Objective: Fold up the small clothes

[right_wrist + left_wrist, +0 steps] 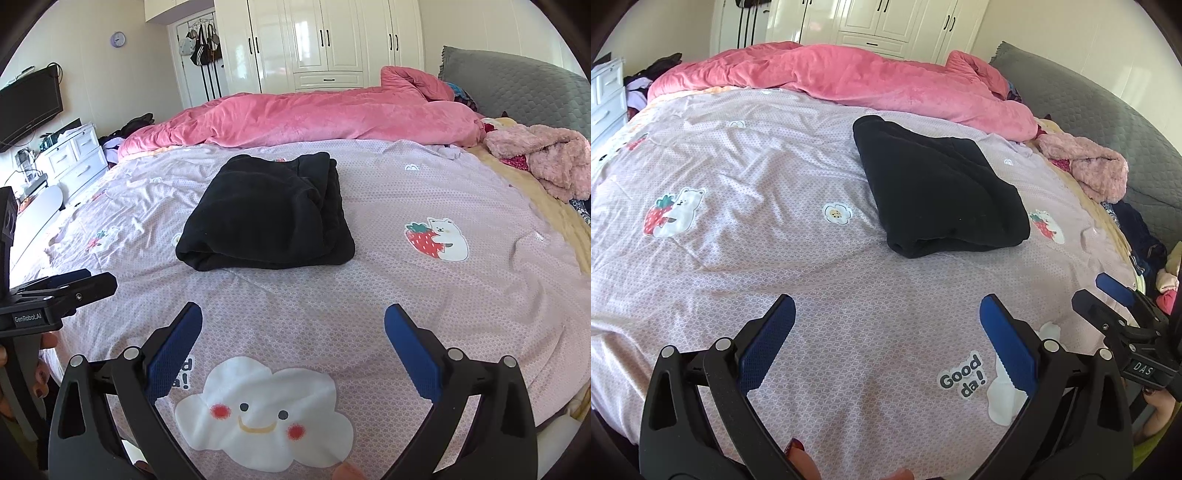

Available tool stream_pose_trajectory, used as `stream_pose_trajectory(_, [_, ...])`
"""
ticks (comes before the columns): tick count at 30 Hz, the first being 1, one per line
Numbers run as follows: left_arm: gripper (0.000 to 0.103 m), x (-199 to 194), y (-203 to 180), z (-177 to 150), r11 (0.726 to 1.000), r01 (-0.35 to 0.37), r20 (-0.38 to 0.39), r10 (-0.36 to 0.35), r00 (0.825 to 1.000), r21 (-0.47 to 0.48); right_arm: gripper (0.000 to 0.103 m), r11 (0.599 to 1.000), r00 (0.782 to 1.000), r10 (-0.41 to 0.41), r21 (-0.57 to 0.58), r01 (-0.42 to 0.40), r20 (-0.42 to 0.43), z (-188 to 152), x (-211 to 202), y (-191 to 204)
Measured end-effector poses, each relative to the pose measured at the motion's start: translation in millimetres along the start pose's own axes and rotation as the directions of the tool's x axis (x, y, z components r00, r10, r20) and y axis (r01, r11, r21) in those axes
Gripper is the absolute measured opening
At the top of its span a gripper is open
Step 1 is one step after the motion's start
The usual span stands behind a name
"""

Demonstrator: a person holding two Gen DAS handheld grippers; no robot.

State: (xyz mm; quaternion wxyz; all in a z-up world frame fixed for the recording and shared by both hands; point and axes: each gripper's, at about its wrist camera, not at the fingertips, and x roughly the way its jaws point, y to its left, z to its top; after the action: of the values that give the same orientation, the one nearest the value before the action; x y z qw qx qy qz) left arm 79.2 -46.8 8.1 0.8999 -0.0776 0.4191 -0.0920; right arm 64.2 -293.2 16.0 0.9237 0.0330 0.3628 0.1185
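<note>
A black garment [938,188] lies folded into a thick rectangle on the lilac printed bedspread [738,258]; it also shows in the right wrist view [266,214]. My left gripper [886,306] is open and empty, held above the bedspread in front of the garment and apart from it. My right gripper [293,314] is open and empty, likewise in front of the garment. The right gripper shows at the right edge of the left wrist view [1108,291]. The left gripper shows at the left edge of the right wrist view [74,280].
A pink duvet [314,114] is bunched along the far side of the bed. A fluffy pink garment [546,162] and other clothes lie at the right by the grey headboard [517,85]. White wardrobes [325,40] stand behind; drawers [74,155] stand at the left.
</note>
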Motion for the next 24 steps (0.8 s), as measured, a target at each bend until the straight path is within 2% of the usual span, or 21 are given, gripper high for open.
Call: stream_pose_trajectory(24, [0.094,-3.5,-1.3,-1.2,1.0,-0.013,0.009,0.013,1.0,0.003,0.099,1.0,1.0,-0.005,0.001,0.005,-0.004,-2.1,0.5,-0.9])
